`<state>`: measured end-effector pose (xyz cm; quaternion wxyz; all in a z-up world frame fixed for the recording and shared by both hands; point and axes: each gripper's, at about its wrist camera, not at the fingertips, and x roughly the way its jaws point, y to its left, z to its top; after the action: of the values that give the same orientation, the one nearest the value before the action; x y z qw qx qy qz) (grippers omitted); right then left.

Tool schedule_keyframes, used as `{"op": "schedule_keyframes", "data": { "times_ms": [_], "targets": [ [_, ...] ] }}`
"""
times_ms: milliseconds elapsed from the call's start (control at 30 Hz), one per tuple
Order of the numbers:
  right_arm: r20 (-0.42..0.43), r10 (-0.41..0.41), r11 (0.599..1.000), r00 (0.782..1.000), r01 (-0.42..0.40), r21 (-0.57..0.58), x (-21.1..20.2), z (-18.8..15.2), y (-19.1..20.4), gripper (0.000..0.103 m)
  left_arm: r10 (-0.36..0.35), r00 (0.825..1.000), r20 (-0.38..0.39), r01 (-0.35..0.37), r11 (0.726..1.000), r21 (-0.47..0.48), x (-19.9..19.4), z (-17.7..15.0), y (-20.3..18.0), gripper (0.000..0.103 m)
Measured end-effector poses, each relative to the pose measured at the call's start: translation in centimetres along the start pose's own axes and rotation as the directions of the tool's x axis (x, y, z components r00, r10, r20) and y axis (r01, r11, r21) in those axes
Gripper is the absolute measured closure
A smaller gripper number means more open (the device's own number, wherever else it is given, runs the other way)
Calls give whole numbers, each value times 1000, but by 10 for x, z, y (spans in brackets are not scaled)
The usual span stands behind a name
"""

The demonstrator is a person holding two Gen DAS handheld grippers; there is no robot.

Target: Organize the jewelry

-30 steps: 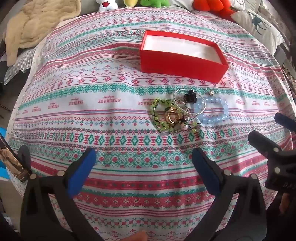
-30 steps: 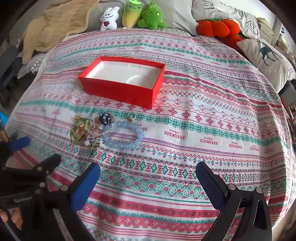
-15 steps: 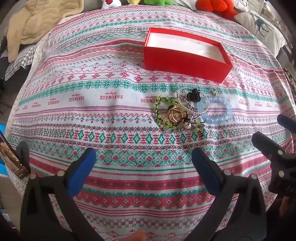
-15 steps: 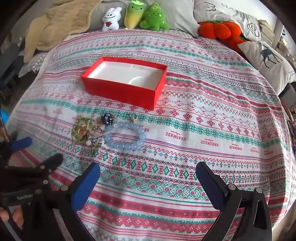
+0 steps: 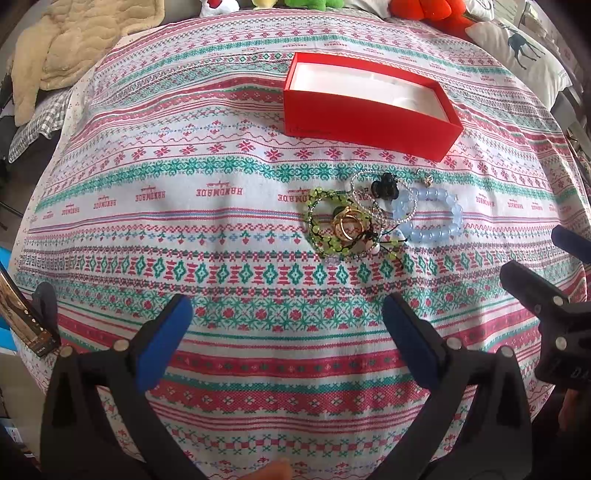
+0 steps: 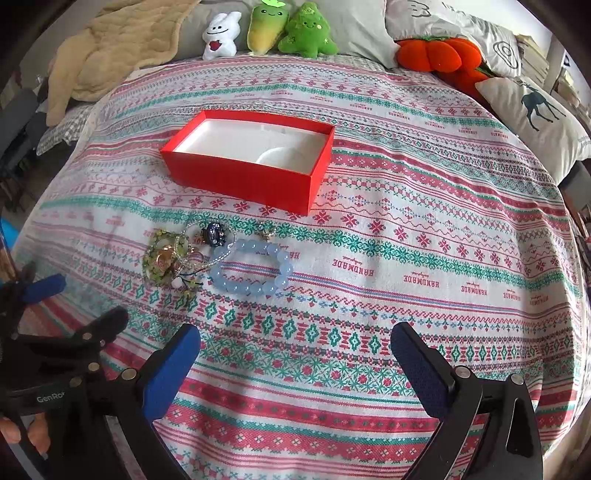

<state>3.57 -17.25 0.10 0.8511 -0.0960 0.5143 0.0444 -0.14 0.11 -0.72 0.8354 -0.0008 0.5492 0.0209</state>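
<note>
A heap of jewelry lies on the patterned bedspread in front of an open red box with a white lining. It holds a pale blue bead bracelet, a green bead bracelet with gold rings on it, a dark clip and a small gold charm. My left gripper is open, short of the heap and to its left. My right gripper is open too, nearer than the blue bracelet. Neither holds anything.
A beige blanket lies at the far left of the bed. Plush toys, an orange plush and a deer pillow line the far and right sides. The bedspread stretches right of the jewelry.
Both cameras have drifted slightly; the box and jewelry sit a little lower and to the right in each view. Both grippers stay open and nothing on the bed has moved.
</note>
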Motion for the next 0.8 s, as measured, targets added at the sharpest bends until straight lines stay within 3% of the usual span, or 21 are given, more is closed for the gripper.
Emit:
{"op": "schedule_keyframes", "data": {
  "times_ms": [800],
  "targets": [
    [-6, -18, 1000, 1000, 19, 13, 2, 0, -2, 0, 3, 1000, 1, -3, 1000, 6, 0, -1, -3, 1]
  ]
}}
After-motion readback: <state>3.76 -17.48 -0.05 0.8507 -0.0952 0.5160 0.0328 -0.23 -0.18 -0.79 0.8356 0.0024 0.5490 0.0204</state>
